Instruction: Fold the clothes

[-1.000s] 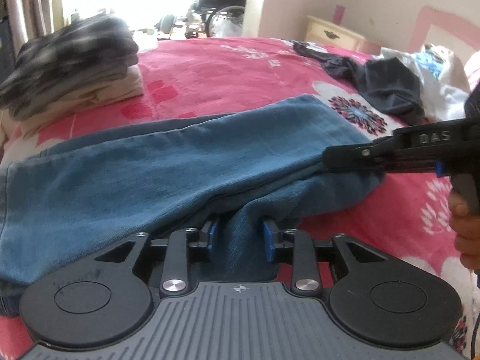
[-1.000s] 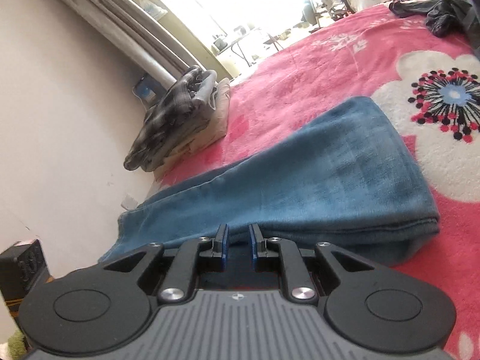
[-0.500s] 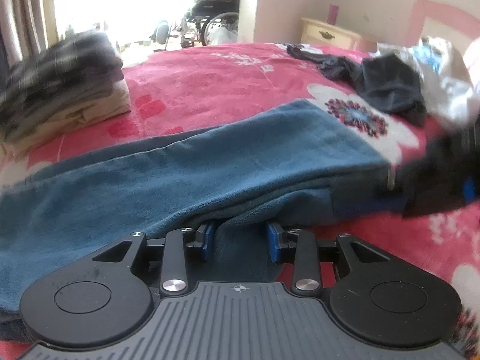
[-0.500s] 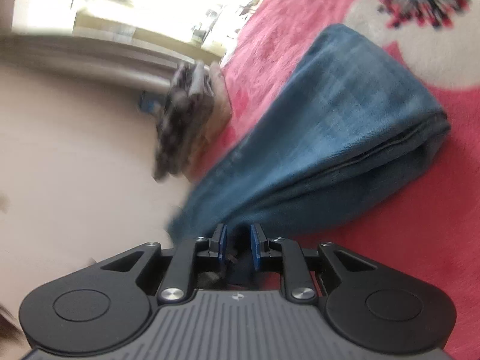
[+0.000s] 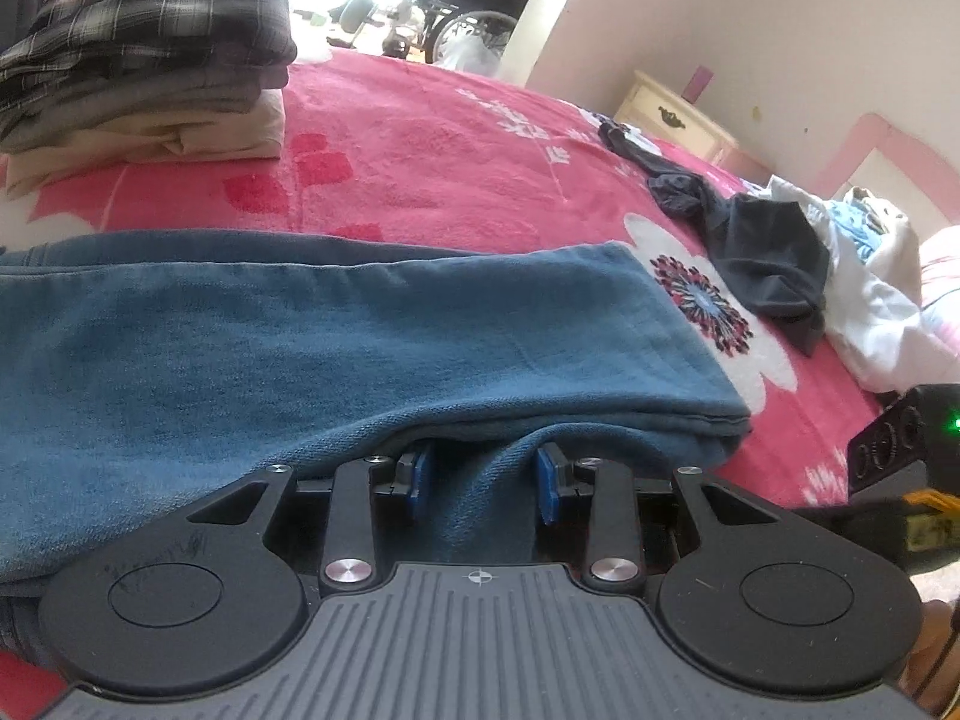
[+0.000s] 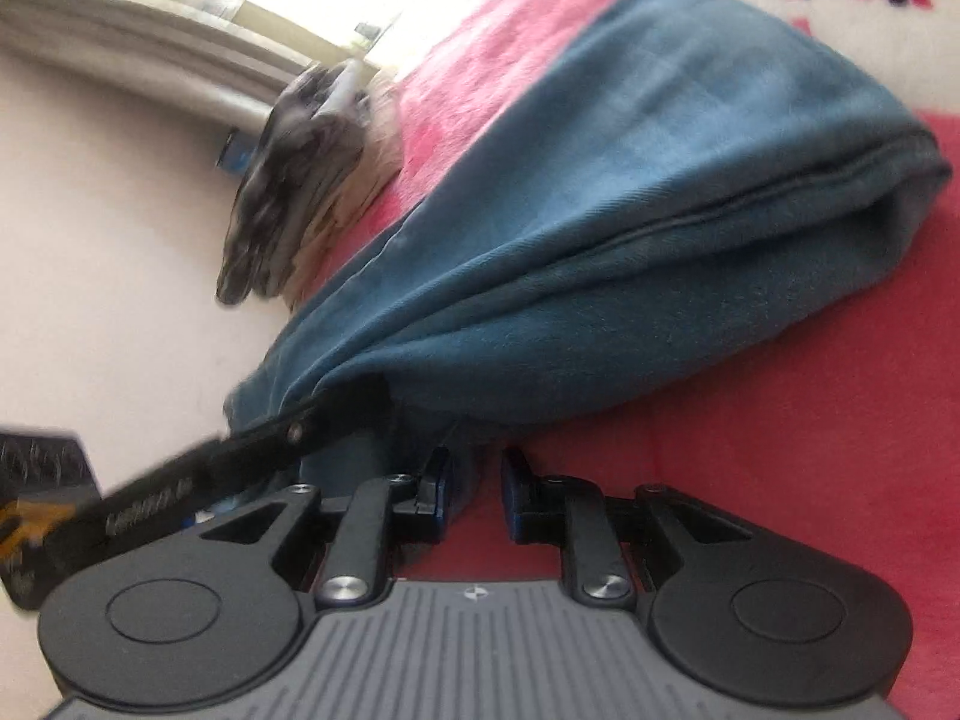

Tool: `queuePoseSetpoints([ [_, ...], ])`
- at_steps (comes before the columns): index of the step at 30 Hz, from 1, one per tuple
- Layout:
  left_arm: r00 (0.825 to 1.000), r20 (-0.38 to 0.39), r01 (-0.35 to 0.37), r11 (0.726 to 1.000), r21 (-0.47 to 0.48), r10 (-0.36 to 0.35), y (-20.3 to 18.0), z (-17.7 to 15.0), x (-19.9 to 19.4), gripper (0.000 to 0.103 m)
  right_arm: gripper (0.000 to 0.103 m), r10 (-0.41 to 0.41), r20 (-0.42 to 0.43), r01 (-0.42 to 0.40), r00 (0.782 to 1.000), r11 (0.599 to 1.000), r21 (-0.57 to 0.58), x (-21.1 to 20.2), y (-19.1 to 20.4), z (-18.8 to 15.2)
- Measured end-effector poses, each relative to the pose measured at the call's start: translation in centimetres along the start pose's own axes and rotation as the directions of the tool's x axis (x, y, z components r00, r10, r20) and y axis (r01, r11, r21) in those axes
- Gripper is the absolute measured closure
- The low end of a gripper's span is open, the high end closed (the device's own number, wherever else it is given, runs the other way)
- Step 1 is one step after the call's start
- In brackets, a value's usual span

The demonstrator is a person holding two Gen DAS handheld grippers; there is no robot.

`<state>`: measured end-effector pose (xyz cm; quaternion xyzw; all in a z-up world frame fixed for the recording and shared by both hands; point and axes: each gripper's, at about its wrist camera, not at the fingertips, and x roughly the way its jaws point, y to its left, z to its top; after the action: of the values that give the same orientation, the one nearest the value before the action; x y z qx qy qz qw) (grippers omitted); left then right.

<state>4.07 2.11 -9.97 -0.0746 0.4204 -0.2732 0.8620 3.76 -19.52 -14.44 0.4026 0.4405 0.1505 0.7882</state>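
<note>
the blue garment [image 5: 372,336] is soft matt cloth, a brushed denim-like weave with stitched seams along its folded edge. the bed cover [image 5: 432,162] beneath it is fleecy pink plush, fuzzy and matt, printed with flowers. each hand-held gripper has a matt black plastic body; the left hand-held gripper [image 5: 483,477] and right hand-held gripper [image 6: 476,489] carry blue rubbery-looking pads, shiny metal pivot pins and a ribbed grey plate. the stacked clothes [image 5: 144,54] at the bed's far left corner are woven checked cloth over smooth cream fabric.
</note>
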Motion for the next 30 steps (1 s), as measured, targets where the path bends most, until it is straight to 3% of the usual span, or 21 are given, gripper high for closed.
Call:
queuePoseSetpoints([
  [2, 1.0, 0.002, -0.001, 1.0, 0.004, 0.001, 0.1, 0.0, 0.0, 0.069, 0.085, 0.016, 0.027, -0.017, 1.0, 0.998, 0.052, 0.2, -0.5, 0.1],
  [4, 1.0, 0.003, -0.003, 1.0, 0.011, 0.003, 0.1, 0.0, 0.0, 0.069, 0.101, 0.019, 0.036, -0.022, 0.999, 0.995, 0.1, 0.4, -1.0, 0.1],
  [11, 1.0, 0.004, -0.02, 0.999, 0.046, 0.02, -0.2, -0.3, 0.2, 0.069, 0.103, -0.045, -0.023, 0.048, 0.999, 0.983, 0.179, -1.8, -1.4, -1.4],
  [17, 0.998, 0.02, -0.055, 0.993, 0.101, 0.053, -0.8, -0.7, 0.3, 0.069, 0.1, -0.082, -0.064, 0.091, 0.995, 0.982, 0.165, -2.3, -0.8, -1.2],
  [23, 0.998, 0.034, -0.065, 0.991, 0.117, 0.062, -1.1, -0.9, 0.2, 0.069, 0.098, -0.081, 0.039, 0.078, 0.996, 0.994, 0.072, -6.1, 0.3, -0.3],
  [30, 1.0, 0.01, -0.021, 0.985, 0.173, 0.019, -1.4, -1.4, -0.5, 0.065, 0.098, -0.103, 0.035, 0.101, 0.994, 0.993, 0.054, -3.1, -0.4, 2.2],
])
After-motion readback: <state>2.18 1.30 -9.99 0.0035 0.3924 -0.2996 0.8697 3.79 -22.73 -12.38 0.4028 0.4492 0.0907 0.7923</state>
